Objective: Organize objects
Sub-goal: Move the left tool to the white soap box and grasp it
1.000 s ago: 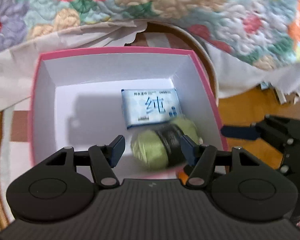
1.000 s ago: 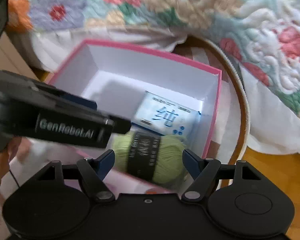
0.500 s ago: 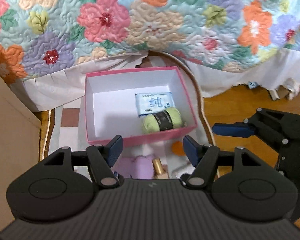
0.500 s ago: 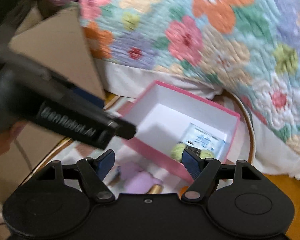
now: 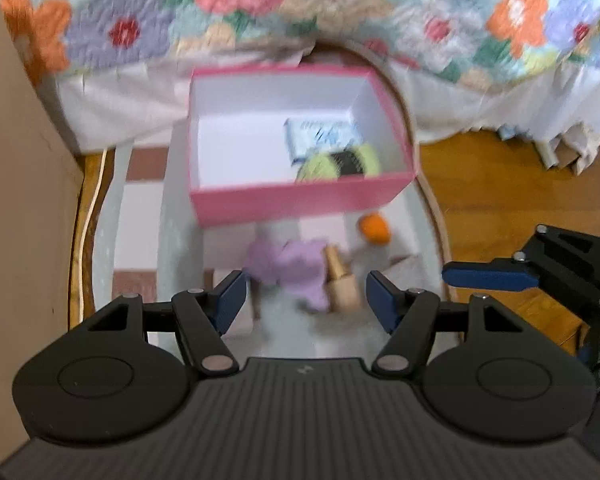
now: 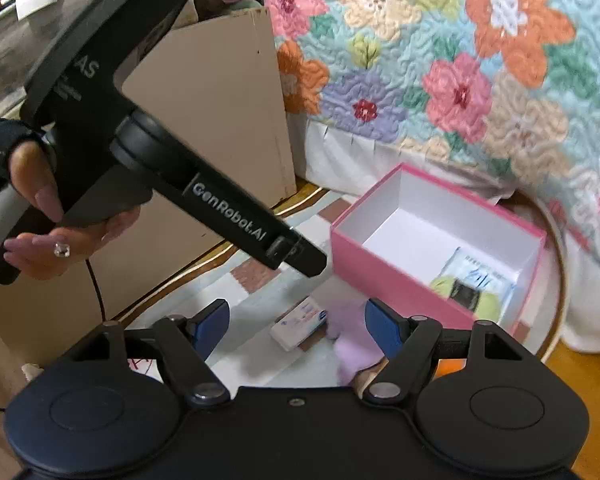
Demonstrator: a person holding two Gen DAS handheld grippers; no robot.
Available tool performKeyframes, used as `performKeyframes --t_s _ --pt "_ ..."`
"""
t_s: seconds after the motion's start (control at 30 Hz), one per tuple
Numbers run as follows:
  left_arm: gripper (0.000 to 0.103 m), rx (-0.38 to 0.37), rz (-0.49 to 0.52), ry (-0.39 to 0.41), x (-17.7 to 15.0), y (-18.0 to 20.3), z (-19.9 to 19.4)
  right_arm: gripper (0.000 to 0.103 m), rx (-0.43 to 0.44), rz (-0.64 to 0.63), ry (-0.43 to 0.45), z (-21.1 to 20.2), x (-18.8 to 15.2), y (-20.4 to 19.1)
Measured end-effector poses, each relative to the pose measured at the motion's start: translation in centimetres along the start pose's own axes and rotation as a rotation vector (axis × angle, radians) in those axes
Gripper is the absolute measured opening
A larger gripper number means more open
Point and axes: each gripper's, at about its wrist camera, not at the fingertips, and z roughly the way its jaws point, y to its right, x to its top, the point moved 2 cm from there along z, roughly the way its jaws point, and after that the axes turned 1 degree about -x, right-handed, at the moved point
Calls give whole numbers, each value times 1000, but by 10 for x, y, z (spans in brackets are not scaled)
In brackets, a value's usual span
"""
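Observation:
A pink box [image 5: 300, 200] [image 6: 388, 276] sits on a round table and holds a blue-white tissue pack [image 5: 320, 138] [image 6: 480, 268] and a green yarn ball [image 5: 340, 164] [image 6: 466, 292]. In front of the box lie a purple soft item [image 5: 296, 268] [image 6: 354, 344], a wooden bottle [image 5: 340, 280], an orange ball [image 5: 374, 228] and a small white packet [image 6: 300, 322]. My left gripper [image 5: 304, 300] is open and empty above the purple item. My right gripper [image 6: 296, 324] is open and empty above the packet.
A floral quilt [image 5: 300, 12] hangs behind the table. A cardboard panel [image 5: 16, 160] [image 6: 220, 112] stands at the left. The table's wooden rim [image 5: 436, 208] borders wood floor [image 5: 492, 184] at the right. A hand [image 6: 44, 216] holds the left gripper's body.
Both grippers have pulled back from the box, leaving the green yarn ball inside it. The left gripper has since come lower toward the items in front of the box.

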Motion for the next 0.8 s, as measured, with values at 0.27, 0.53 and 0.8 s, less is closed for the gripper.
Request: performKeyframes --t_s 0.27,0.53,0.8 --pt "63 16 -62 -4 -26 -46 70 79 12 103 31 64 -42 -5" --pt "62 64 -81 34 -36 -72 128 79 -55 110 53 133 -66 -15" --pt "55 37 -61 -33 -48 -97 155 79 -93 108 9 192 -77 -17"
